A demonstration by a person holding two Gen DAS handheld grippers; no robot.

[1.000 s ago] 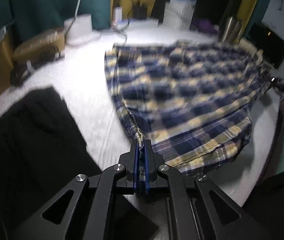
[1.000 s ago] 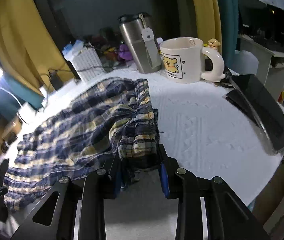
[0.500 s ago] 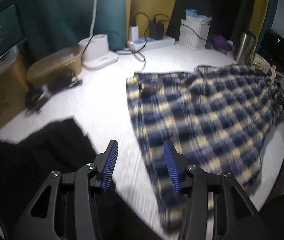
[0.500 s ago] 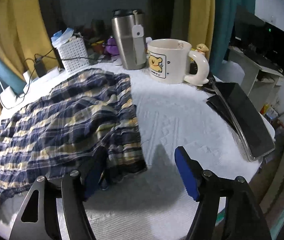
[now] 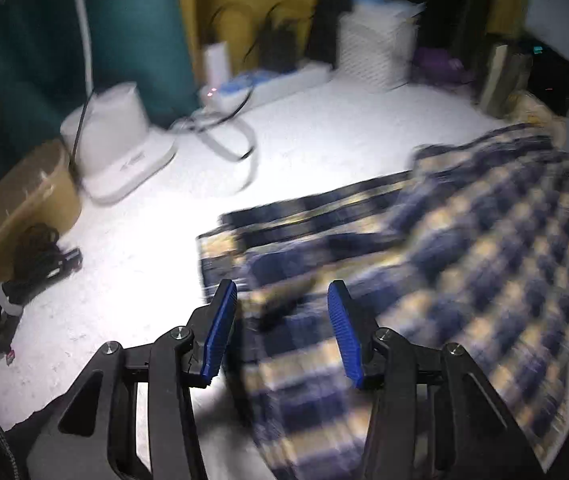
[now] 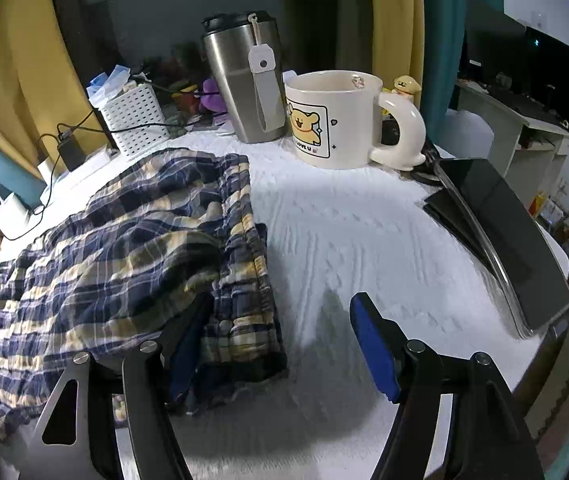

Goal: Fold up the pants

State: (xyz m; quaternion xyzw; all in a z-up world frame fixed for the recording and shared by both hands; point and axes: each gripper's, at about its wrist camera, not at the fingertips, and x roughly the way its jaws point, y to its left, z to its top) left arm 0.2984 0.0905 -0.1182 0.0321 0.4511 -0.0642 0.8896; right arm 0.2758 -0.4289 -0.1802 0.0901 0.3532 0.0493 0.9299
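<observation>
A: What takes up the most room?

B: The white textured tabletop (image 6: 348, 236), rounded at its near and right edges. Across its left part the plaid pants (image 6: 124, 256) lie spread out, doubled over, the gathered waistband edge running down the middle of the right wrist view, with bare cloth to its right.

A: And where is there room to move?

B: Between the waistband and the black tablet (image 6: 512, 236), which lies at the right rim, there is a wide bare strip. In the left wrist view another bare stretch lies left of the pants' hem edge (image 5: 424, 280), reaching to the white lamp base (image 5: 120, 152) and a coiled black cable (image 5: 16, 284) near the left rim.

A: What lines the far edge?

B: A steel tumbler (image 6: 244, 80) and a bear mug (image 6: 332, 120) stand side by side, both well apart from the pants; a white basket (image 6: 132, 120) sits just behind the fabric.

A: The grippers?

B: The right gripper (image 6: 276, 344) is released, jaws spread; its left finger sits at the waistband corner, its right finger over bare table. The left gripper (image 5: 280, 332) is released too, blue pads (image 5: 220, 332) apart above the blurred hem, pinching nothing.
</observation>
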